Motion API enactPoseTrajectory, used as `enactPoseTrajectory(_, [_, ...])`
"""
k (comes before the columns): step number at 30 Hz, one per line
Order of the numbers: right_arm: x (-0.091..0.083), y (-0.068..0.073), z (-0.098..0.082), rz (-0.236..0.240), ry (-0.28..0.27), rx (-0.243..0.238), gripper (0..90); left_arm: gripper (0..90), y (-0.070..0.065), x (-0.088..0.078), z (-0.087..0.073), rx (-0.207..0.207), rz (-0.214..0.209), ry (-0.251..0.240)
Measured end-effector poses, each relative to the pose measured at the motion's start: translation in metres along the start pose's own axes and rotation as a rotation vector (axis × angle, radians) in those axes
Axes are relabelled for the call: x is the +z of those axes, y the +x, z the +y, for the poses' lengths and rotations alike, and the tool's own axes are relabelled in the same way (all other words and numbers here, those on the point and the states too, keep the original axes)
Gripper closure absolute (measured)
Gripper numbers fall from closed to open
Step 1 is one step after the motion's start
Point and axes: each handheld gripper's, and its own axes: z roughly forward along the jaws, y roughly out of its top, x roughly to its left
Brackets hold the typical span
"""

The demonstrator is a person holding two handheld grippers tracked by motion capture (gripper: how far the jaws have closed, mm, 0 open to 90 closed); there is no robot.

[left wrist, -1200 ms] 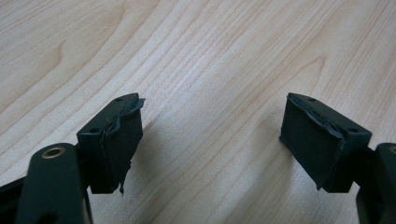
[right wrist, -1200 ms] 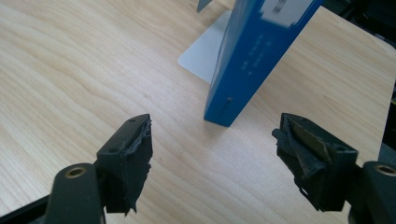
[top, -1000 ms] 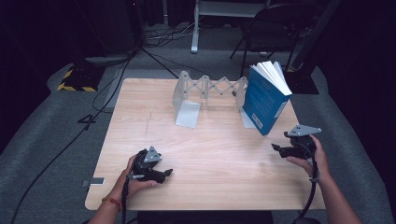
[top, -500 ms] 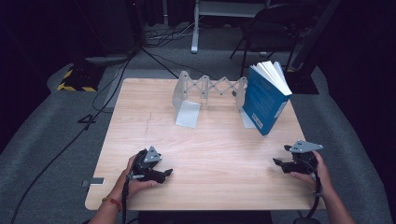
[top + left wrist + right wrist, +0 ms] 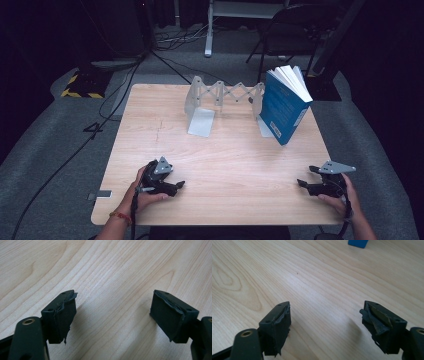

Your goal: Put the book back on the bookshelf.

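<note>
Book [image 5: 283,107]: blue, standing upright and leaning slightly at the far right of the table [image 5: 225,165], its pages fanned at the top; it rests against the right end of the rack [image 5: 220,100].
Rack: a folding metal bookend stretched across the far middle, its left plate lying flat on the wood.
Left gripper [image 5: 175,187]: low over the near left of the table, jaws apart with nothing between them; in the left gripper view only bare wood lies between the pads [image 5: 62,317].
Right gripper [image 5: 305,183]: at the near right edge, well apart from the book; its jaws have just been opening and stand wide with nothing between them. In the right gripper view a blue corner of the book [image 5: 358,243] sits at the far edge.
Step in hand: seemingly settling both hands at rest near the table edge, the book already placed.
Doing it well: the right hand should keep low and stay clear of the book, since a knock could tip it off the rack.
Risk: the book leans with loose pages, so it may slide if the table is jolted.
</note>
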Motion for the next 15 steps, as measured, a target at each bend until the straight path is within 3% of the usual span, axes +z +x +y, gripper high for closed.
enactPoseTrajectory(8, [-0.0051,-0.0015,-0.0089,0.008,-0.008,0.065,22.4,21.3,-0.0001,0.0000,-0.0001,0.000,0.001,0.000])
enactPoseTrajectory(15, [-0.0051,-0.0013,-0.0090,0.005,-0.007,0.064,22.0,21.3,-0.0002,-0.0001,-0.0001,0.000,0.002,0.001])
